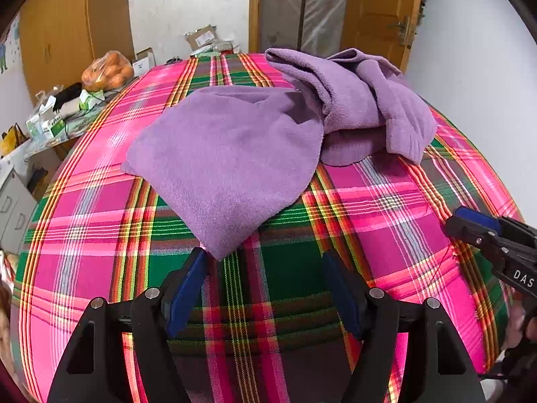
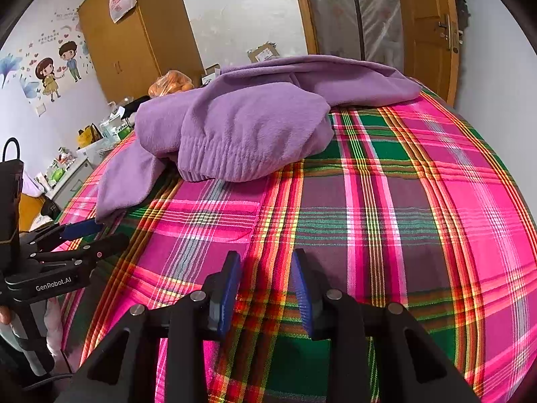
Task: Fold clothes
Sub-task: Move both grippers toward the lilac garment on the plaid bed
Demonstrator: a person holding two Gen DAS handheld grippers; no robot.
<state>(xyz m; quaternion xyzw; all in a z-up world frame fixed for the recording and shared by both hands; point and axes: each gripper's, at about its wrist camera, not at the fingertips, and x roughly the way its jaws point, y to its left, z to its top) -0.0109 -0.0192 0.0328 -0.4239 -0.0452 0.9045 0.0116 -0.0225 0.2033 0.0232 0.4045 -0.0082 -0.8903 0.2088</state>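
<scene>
Left gripper (image 1: 265,258) of mine gapes wide, empty, just before the purple garment's (image 1: 228,154) corner on the plaid bed (image 1: 386,201); my right gripper (image 2: 266,262) stands half-open, empty.

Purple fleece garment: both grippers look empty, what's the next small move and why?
Probably ease the left gripper forward and close on the near corner of the purple fleece garment. Its jaws stand wide open with that corner just ahead, and the garment lies crumpled on the plaid bedsheet, unfolded. The right gripper holds nothing.
</scene>
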